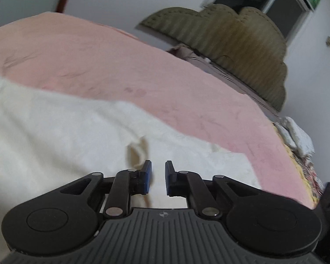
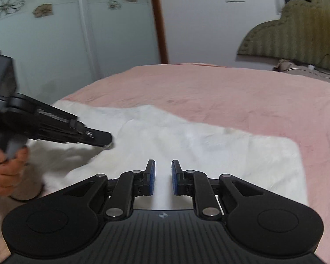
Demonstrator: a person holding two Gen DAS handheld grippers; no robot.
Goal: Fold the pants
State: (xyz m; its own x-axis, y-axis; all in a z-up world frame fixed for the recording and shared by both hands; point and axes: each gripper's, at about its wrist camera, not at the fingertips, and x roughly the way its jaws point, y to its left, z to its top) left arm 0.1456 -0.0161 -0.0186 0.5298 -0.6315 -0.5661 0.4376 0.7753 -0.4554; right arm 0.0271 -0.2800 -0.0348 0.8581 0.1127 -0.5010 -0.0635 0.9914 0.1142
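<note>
White pants (image 1: 66,136) lie spread on a pink bed sheet (image 1: 99,55). They also show in the right wrist view (image 2: 187,140), with a squared corner at the right. My left gripper (image 1: 158,171) hovers just above the white cloth, jaws a little apart and empty, beside a small raised crease (image 1: 138,151). My right gripper (image 2: 163,171) is also over the cloth, jaws a little apart and empty. The left gripper shows in the right wrist view (image 2: 103,139) at the left, its tip low over the cloth, held by a hand (image 2: 6,169).
The pink sheet (image 2: 242,92) covers the bed. An olive padded headboard (image 1: 231,44) stands at the far end, with pillows and patterned bedding (image 1: 297,136) at the right. A wardrobe with flower print (image 2: 44,33) stands beyond the bed.
</note>
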